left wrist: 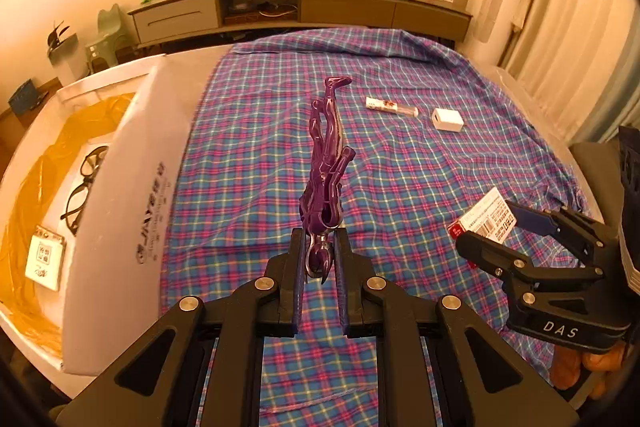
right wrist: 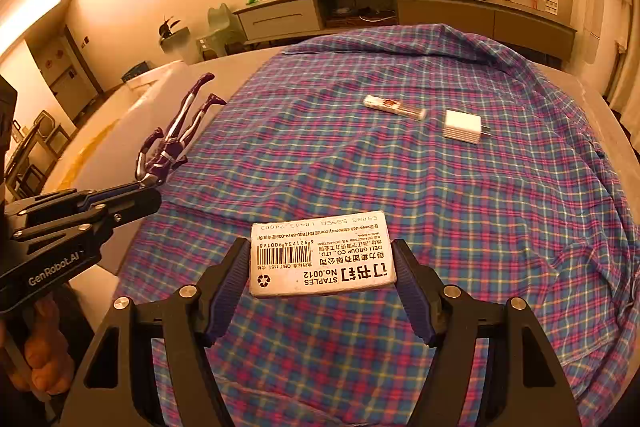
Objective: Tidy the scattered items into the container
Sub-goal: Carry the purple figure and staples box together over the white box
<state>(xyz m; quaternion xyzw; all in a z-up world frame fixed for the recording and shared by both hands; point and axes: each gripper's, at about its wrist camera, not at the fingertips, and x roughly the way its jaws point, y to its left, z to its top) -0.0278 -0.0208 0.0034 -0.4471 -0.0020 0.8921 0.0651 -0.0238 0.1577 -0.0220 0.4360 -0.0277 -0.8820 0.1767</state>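
A bench (right wrist: 248, 57) carries a blue, pink and yellow plaid cloth (right wrist: 400, 167) that covers most of its top. At the cloth's left edge stands the container (left wrist: 120, 187), a white box with printing on its near wall and a yellow plastic lining; inside it lie a pair of black-framed glasses (left wrist: 82, 183) and a small white square card (left wrist: 44, 259).

The left gripper (left wrist: 319, 255) is pinched tight on the head end of a purple and silver action figure (left wrist: 326, 163), which hangs upside down in the grip with its legs pointing away from the gripper, lifted clear of the cloth. In the right wrist view the figure sits over the left border of the cloth, just beside the container's wall.

The right gripper (right wrist: 320, 267) clamps a white box of staples (right wrist: 322, 255) by its two short ends; the box lies flat between the jaws, barcode and print facing up, held above the cloth's near part.

Farther back on the cloth, well apart from both grippers, a white charger plug (right wrist: 462, 127) rests with its prongs to the right, and just to its left lies a small white tube (right wrist: 394, 107) with a clear end.
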